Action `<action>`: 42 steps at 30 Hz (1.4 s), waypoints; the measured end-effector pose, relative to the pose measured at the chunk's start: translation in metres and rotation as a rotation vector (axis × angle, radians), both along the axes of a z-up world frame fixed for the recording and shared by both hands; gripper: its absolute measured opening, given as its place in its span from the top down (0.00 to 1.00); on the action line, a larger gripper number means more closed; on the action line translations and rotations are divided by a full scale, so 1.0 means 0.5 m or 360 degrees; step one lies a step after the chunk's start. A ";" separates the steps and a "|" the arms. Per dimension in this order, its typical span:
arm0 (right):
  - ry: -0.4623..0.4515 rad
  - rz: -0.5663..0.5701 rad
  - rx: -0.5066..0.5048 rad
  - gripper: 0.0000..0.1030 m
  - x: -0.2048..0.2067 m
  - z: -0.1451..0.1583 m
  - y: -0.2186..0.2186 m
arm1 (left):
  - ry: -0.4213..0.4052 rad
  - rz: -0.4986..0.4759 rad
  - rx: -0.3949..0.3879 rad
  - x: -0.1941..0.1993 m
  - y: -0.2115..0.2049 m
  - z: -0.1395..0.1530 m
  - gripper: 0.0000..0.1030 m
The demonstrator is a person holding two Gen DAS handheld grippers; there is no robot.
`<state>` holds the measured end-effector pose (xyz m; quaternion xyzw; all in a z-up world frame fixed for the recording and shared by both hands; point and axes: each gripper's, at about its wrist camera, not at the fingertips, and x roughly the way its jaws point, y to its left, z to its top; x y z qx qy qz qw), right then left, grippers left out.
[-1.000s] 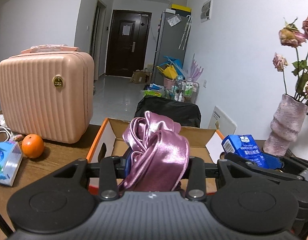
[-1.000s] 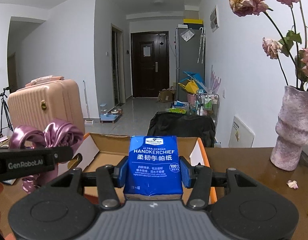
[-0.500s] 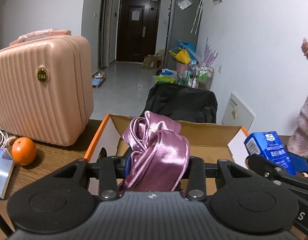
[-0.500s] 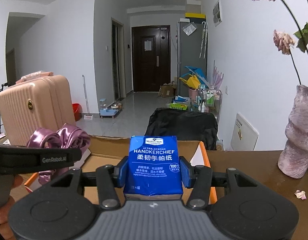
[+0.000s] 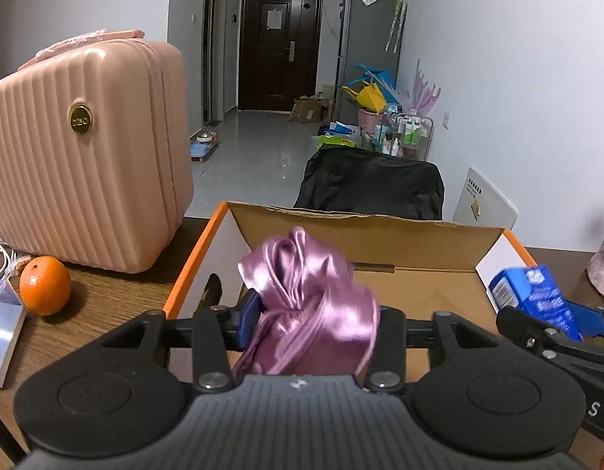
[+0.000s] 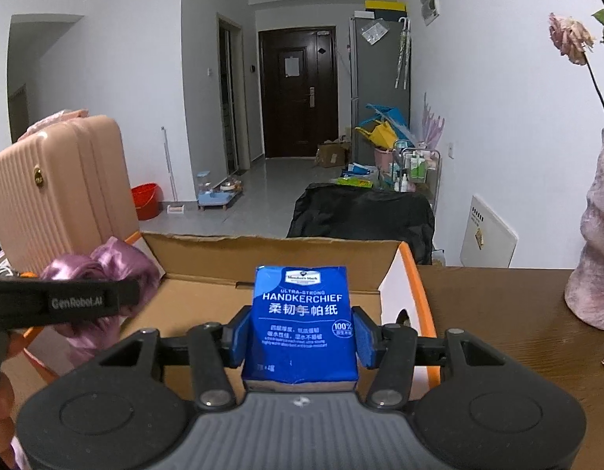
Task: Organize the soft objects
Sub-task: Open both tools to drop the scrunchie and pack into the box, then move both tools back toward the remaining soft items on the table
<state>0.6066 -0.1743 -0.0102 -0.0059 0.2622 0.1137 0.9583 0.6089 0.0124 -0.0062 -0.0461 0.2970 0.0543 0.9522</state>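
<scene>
A long hallway with a dark door runs off behind a wooden table (image 6: 509, 313). Largest on it is the pink case (image 5: 82, 164) at the left edge, then the open box (image 5: 415, 243) in the middle, its flaps up and its floor bare as far as I can see. The vase (image 6: 599, 243) stands near the right edge. Both claws hover at the box's near rim: the left gripper (image 5: 309, 325) is closed on the satin cloth (image 5: 313, 297), the right gripper (image 6: 298, 337) pinches the tissue pack (image 6: 302, 321) upright. I'd say this is the carry-to-box step, nearly over; next each load wants lowering past the rim and letting go. The claws sit close together, so they could knock, and the cloth may snag on a pad. An orange (image 5: 45, 290) and another pack (image 5: 4, 329) lie at the left, clear of the path
</scene>
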 end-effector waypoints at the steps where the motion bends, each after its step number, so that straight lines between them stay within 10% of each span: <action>1: -0.0001 0.0003 -0.0007 0.40 0.000 -0.002 0.002 | -0.0002 0.0006 -0.0001 0.000 0.002 0.001 0.44; 6: -0.0036 -0.0024 -0.0027 0.01 -0.006 0.002 -0.001 | -0.0070 0.0062 0.0014 -0.020 0.009 0.012 0.00; 42: -0.0102 -0.0056 -0.0044 0.00 -0.155 0.034 -0.012 | -0.0197 0.0050 0.0044 -0.189 0.026 0.052 0.00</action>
